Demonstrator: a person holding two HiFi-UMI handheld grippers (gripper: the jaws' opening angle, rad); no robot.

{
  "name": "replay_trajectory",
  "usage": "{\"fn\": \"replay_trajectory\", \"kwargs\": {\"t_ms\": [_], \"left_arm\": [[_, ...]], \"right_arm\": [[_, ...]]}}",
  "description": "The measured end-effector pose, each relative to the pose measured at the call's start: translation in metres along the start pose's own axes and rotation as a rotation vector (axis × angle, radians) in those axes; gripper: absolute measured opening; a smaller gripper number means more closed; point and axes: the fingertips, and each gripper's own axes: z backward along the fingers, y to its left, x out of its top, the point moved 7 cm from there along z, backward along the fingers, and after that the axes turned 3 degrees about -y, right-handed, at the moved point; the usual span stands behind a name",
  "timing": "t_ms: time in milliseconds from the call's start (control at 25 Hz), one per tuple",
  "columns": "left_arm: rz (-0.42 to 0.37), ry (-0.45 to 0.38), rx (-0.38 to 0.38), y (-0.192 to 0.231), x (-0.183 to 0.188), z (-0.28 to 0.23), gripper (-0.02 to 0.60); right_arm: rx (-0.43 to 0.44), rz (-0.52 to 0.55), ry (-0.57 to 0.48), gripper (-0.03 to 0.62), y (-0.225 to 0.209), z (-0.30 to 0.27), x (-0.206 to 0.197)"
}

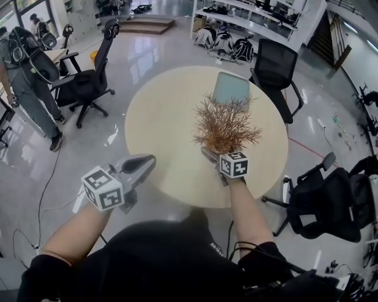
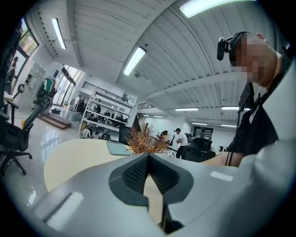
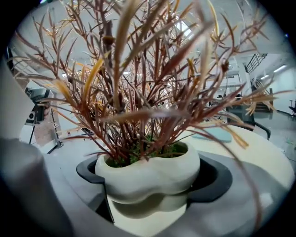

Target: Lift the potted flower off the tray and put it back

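The right claw (image 1: 208,154) gripped the upright potted flower (image 1: 224,125) at frame centre, the tray (image 1: 231,88) just above it on the table (image 1: 159,118); the left claw (image 1: 149,160) hung closed, empty, lower left

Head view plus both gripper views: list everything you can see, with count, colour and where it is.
potted flower: one, rust-brown foliage in a cream pot, over the table's near half, off the tray
tray: one, pale blue-green, table's far side, nothing on it
table: one, round, beige, centre
office chairs: at least three, black, around the table
shelving: one unit, white, far end of the room
standing person: one, grey clothing, far left
left gripper: one, grey, shut and empty, by the table's near-left edge
right gripper: one, grey, shut on the potted flower's pot
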Motion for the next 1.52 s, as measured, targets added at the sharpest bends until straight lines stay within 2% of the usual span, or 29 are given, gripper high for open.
{"fn": "replay_trajectory", "kwargs": {"t_ms": [560,960,1040,1160,1520], "left_arm": [[0.038,0.063,0.033,0.02,-0.014,-0.014,0.0],[0.072,0.07,0.047,0.033,-0.019,-0.023,0.0],[0.078,0.07,0.044,0.032,-0.018,-0.024,0.0],[0.079,0.058,0.043,0.032,-0.016,-0.022,0.0],[0.088,0.007,0.049,0.031,-0.011,-0.013,0.0]], "right_arm": [[-0.027,-0.036,0.081,0.541,-0.025,-0.05,-0.06],[-0.015,0.055,0.13,0.546,-0.028,-0.066,-0.077],[-0.039,0.041,0.146,0.552,-0.036,-0.067,-0.084],[-0.032,0.007,0.152,0.6,-0.034,-0.063,-0.085],[-0.057,-0.021,0.141,0.6,-0.037,-0.023,-0.08]]}}
